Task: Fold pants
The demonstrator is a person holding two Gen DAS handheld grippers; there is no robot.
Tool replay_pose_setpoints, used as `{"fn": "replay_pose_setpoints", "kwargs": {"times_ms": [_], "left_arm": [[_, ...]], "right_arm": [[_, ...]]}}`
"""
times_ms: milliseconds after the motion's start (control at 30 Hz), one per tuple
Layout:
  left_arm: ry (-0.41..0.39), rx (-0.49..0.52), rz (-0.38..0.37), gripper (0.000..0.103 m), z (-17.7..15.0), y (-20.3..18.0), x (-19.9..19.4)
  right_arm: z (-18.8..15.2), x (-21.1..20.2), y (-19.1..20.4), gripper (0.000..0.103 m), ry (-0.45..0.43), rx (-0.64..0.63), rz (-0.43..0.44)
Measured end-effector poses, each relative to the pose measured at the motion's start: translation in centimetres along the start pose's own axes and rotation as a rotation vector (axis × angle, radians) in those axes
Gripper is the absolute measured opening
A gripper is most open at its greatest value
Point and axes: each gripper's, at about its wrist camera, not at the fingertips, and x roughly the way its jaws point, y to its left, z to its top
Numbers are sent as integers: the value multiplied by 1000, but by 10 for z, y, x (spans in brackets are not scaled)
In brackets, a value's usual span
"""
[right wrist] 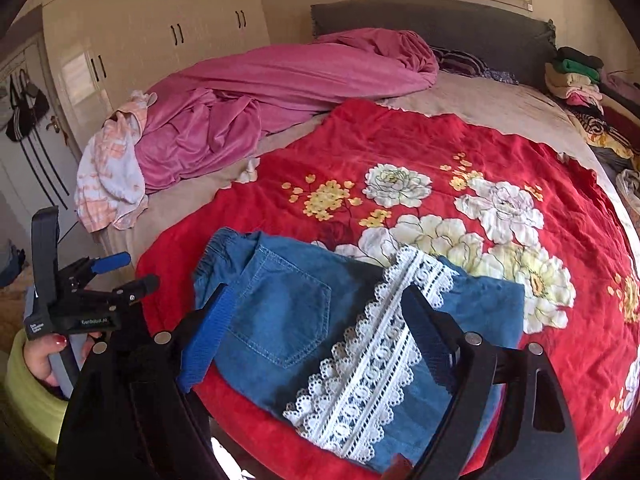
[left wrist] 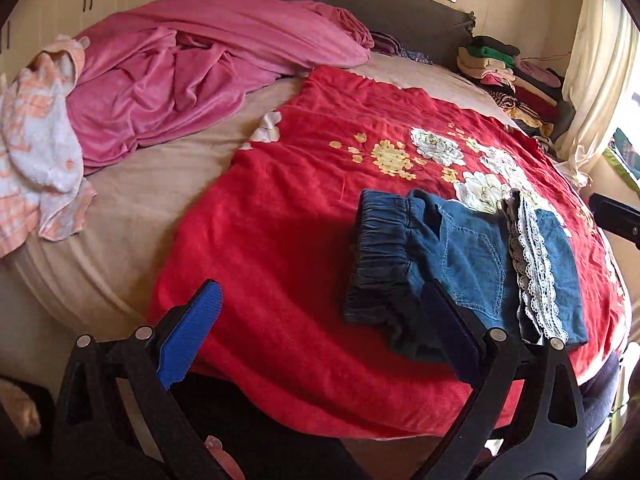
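Small blue denim pants (left wrist: 464, 264) with an elastic waistband and white lace trim (left wrist: 534, 268) lie folded on a red flowered blanket (left wrist: 288, 184) near the bed's front edge. My left gripper (left wrist: 320, 332) is open and empty, hovering just in front of the waistband end. In the right wrist view the pants (right wrist: 288, 312) and the lace trim (right wrist: 372, 364) lie right under my right gripper (right wrist: 316, 340), which is open, its fingers standing over the cloth. The left gripper (right wrist: 120, 276) shows at the left of that view, held in a hand.
A pink blanket (left wrist: 192, 64) is bunched at the back left of the bed, with a white and orange towel (left wrist: 36, 148) beside it. A pile of folded clothes (left wrist: 508, 76) sits at the back right. A curtain (left wrist: 596, 80) hangs at the right.
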Motion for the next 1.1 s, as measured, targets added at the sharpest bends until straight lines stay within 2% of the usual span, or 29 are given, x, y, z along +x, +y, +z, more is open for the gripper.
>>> {"fn": "replay_pose_setpoints", "kwargs": {"times_ms": [167,333,433,467,600,667,833,867,900,967,1000,1033,1100], "left_arm": [[67,-59,-123,93,-7,1,22],[122,-71,-240,93,-13,-18,40],[164,-124,-332,93,-16,-21,53],[177,-141,-342,93,-17,-20,57],[187,-154,-330,79,-21,-18,68],[194,-159,-323,78,-23,-16,73],[190,-153,-318,77,-28,-17,75],[188,-153,-319,77,-28,-17,75],[188,-153,-317,77,-29,-17,75],[188,-153,-314,78,-31,-18,76],[185,-153,-318,82,-31,-19,75],[180,-157,-332,85,-30,-19,73],[174,-164,-354,89,-28,-21,72]], "right_arm": [[27,50,12,85,77,-8,65],[44,100,31,85,176,-57,127],[48,131,40,85,246,-97,124],[49,141,42,85,261,-120,121],[50,170,53,85,314,-173,138],[51,181,62,85,334,-183,177],[43,216,73,84,397,-191,202],[37,225,72,79,434,-183,219],[32,232,72,63,451,-179,222],[29,228,70,55,429,-176,251],[31,222,66,46,418,-152,281],[34,214,62,41,400,-135,304],[40,190,53,38,336,-110,348]]}}
